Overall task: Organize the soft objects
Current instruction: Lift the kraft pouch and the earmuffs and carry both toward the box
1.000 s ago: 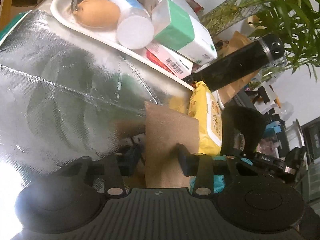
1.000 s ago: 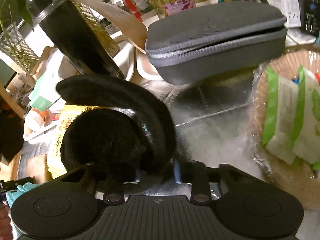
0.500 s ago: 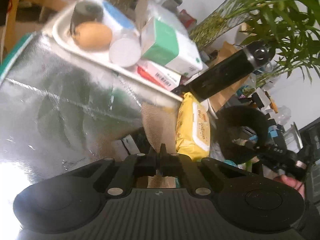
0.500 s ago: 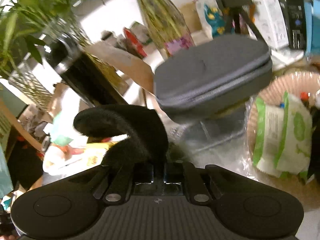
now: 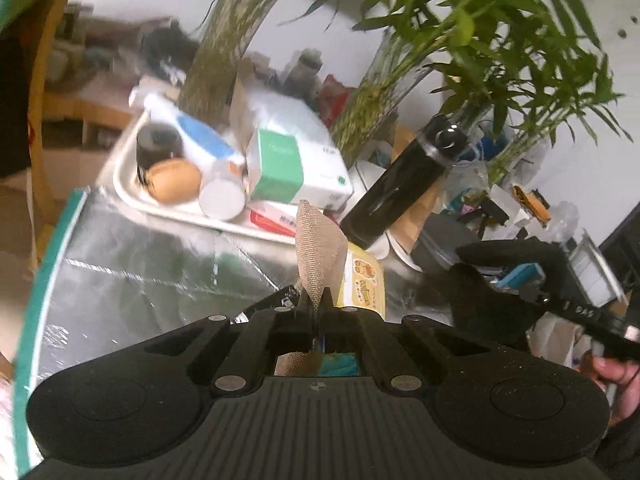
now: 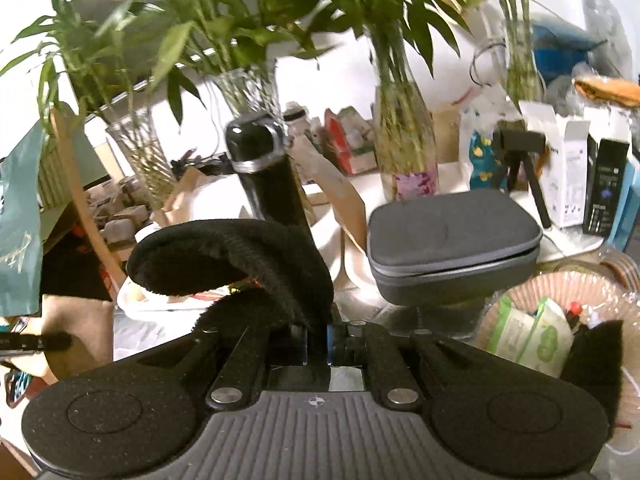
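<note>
- The tan woven cloth (image 5: pixel 320 256) is pinched between the fingers of the left gripper (image 5: pixel 318 300), which are pressed together on its lower end; the cloth stands up above them, off the desk.
- The black fuzzy piece (image 6: pixel 240 256) is clamped between the fingers of the right gripper (image 6: pixel 318 338) and arches up and over to the left, clear of the surface. In the left wrist view it shows at the right (image 5: pixel 500 280), with part of a hand (image 5: pixel 616 376) below it.
- Just beyond the cloth lies a yellow wipes pack (image 5: pixel 362 284) on the desk (image 5: pixel 140 280), which is covered in shiny silver foil with a teal edge at the left.
- Further off, a white tray (image 5: pixel 132 196) holds a dark jar (image 5: pixel 158 146), a tan round thing (image 5: pixel 174 181), a white round lid (image 5: pixel 222 200), a white bottle with a blue label (image 5: pixel 200 136) and a green-and-white box (image 5: pixel 296 172); a red-and-white pack (image 5: pixel 268 216) lies under the box.
- A black flask (image 5: pixel 400 188) stands right of the tray.
- In the right wrist view a grey zipped case (image 6: pixel 452 236) sits far right of the fuzzy piece; near right, a round basket (image 6: pixel 520 292) under clear film holds green-and-white packets (image 6: pixel 536 336).
- Glass vases of bamboo (image 6: pixel 404 144) stand along the far side against a white wall (image 6: pixel 340 80), with white and black boxes (image 6: pixel 576 176) at the far right.
</note>
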Tool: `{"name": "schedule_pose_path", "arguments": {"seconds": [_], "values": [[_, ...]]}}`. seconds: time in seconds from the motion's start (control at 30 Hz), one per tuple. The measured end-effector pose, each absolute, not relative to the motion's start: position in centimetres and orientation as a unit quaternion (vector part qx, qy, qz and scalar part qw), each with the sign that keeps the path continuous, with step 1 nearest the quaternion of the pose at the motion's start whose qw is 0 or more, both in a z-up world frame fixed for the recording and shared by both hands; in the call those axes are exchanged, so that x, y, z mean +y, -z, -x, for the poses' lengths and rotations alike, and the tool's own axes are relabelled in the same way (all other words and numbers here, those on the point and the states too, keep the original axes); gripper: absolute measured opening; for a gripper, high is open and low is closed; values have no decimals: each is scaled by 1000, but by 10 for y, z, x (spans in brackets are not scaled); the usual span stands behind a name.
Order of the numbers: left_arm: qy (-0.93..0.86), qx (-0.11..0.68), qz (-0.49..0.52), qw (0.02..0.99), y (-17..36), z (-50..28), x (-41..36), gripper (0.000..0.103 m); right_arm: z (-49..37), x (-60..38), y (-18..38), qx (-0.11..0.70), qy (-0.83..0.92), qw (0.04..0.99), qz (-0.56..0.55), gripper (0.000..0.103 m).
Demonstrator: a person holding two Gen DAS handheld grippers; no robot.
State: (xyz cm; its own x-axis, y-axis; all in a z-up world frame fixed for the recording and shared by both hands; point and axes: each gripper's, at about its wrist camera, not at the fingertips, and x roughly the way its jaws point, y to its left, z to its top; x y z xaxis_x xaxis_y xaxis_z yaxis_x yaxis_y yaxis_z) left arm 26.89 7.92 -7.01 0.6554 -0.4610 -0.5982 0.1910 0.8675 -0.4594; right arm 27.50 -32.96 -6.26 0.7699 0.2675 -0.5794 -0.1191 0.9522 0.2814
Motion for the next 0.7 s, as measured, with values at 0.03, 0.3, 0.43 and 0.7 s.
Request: {"name": "schedule_pose_path", "arguments": {"seconds": [0.03,0.3,0.43,0.7], "values": [[180,369,172,895,65,-266,78,2,-270,-330,59,321,-104,935,-110,10],[168,333,115,921,22,-233,65,2,-233,-331,21,305,-126,939,-93,10],[161,318,99,929,0,-215,62,2,-214,-330,1,297,-139,941,-85,11],[161,319,92,929,-32,-178,53,2,-168,-324,-36,276,-174,944,-47,11]]}}
